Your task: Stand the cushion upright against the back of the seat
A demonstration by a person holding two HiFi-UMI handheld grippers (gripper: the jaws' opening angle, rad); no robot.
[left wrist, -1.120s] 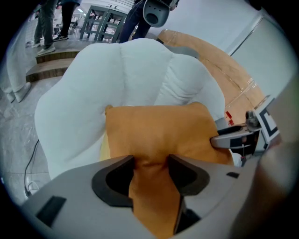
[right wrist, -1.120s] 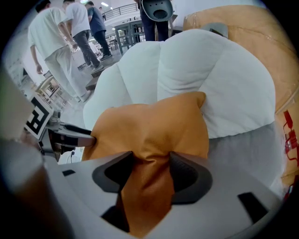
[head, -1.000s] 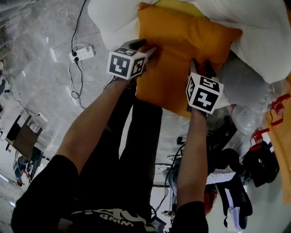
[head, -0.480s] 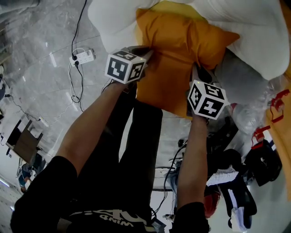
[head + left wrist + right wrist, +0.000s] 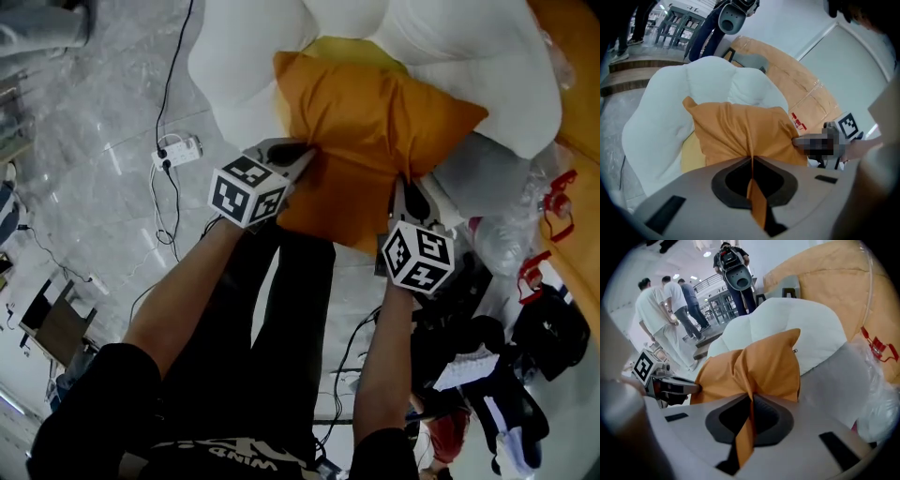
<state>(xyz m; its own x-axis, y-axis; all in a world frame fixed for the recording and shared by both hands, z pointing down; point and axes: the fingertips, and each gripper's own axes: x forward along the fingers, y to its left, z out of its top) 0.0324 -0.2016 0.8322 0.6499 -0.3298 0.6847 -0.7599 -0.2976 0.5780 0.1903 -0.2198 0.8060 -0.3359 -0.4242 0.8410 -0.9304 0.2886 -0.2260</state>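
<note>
Nearest: left gripper (image 5: 298, 157), jaws pressed together on a fold of the orange cushion (image 5: 370, 127) at its near left corner. Right gripper (image 5: 405, 186), jaws just drawn closed, pinches the near right corner.

Cushion: rests on the white seat (image 5: 469, 56), whose puffed back rises behind it.

Handling, as judged: lift both corners evenly, pivot on the far edge, and lean it flat against the back. A thin fabric pinch may slip.

Obstruction: grey bag (image 5: 478, 173), just beside the right corner.

Beyond: power strip (image 5: 176, 150) on the floor; people (image 5: 665, 305) well apart.
</note>
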